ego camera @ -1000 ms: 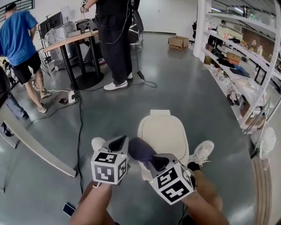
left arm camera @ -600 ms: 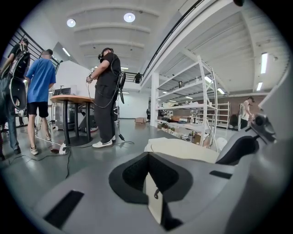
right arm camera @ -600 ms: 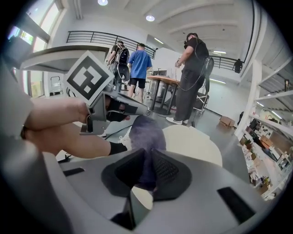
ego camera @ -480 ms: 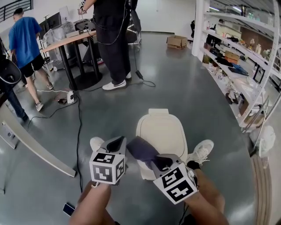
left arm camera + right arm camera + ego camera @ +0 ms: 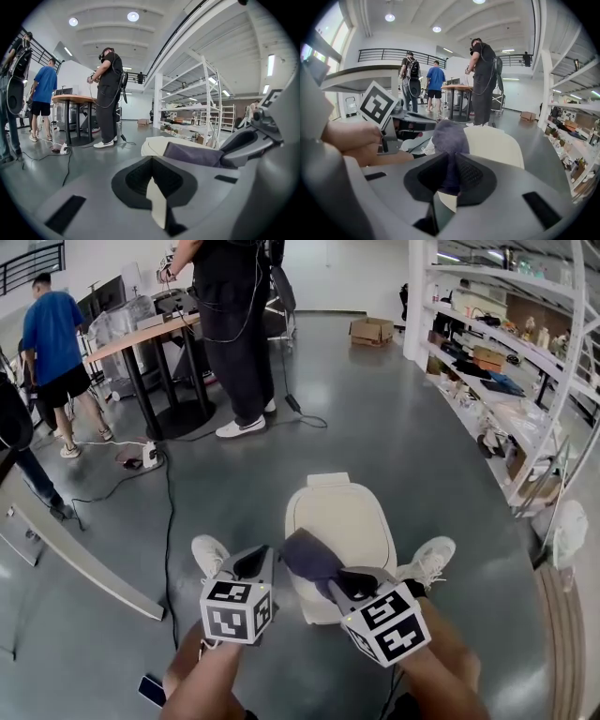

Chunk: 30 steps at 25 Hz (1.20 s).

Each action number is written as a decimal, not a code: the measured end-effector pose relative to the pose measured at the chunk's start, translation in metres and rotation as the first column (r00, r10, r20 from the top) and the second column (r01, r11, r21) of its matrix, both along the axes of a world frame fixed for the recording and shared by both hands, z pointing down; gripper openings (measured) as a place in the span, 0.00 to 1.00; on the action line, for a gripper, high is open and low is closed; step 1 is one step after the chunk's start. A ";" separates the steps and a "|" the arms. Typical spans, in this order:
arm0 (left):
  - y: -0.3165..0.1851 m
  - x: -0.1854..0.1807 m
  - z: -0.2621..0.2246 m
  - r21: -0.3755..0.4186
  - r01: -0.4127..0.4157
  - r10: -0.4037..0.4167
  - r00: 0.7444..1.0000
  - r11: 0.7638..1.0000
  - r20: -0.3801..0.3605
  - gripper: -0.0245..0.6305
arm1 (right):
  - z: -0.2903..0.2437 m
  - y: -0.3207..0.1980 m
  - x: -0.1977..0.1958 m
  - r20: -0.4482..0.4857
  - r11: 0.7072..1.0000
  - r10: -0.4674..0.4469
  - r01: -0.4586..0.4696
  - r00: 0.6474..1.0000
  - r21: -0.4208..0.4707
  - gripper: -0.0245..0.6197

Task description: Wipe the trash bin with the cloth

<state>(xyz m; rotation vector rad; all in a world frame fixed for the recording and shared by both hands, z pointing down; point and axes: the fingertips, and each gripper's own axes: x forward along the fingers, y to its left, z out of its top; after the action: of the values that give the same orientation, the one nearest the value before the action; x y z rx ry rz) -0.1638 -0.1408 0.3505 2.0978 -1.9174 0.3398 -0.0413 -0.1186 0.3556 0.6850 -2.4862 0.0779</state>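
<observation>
1. Straight ahead on the floor [image 5: 394,427]: trash bin [image 5: 342,521], between the wearer's two shoes [image 5: 208,552].
2. On the bin's near left edge: cloth [image 5: 312,554], pinched between the jaws of the right gripper [image 5: 354,582].
3. Just left of the cloth: left gripper [image 5: 251,563].
4. Far left, behind: table [image 5: 141,329], with a standing person [image 5: 234,324] at its right.
5. Along the right: shelving [image 5: 506,362]. Far behind the bin: cardboard box [image 5: 371,330].

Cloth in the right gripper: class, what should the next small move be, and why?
Probably sweep the right gripper forward across the lid of the trash bin. Its jaws are shut on the cloth, which sits over the lid's near left part, and most of the lid lies bare beyond it.
</observation>
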 end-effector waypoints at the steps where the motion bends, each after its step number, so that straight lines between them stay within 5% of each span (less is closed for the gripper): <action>1: 0.002 0.003 0.002 0.001 -0.002 0.002 1.000 1.000 -0.002 0.03 | 0.000 -0.001 0.003 0.003 1.000 0.007 -0.007 1.000 0.002 0.13; 20: 0.031 0.033 0.009 0.049 -0.007 0.007 1.000 0.999 0.016 0.03 | 0.005 -0.030 0.094 0.117 0.967 0.251 -0.255 0.961 0.019 0.13; 30: 0.032 0.035 0.008 0.076 -0.011 0.010 1.000 0.997 0.012 0.03 | -0.010 -0.024 0.092 0.266 0.963 0.242 -0.266 0.933 0.054 0.12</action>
<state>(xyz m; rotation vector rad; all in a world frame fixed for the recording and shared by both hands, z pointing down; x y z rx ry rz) -0.1284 -0.1086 0.3586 2.1585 -1.9562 0.2867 0.0505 -0.1422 0.3454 1.0962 -2.6433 0.1625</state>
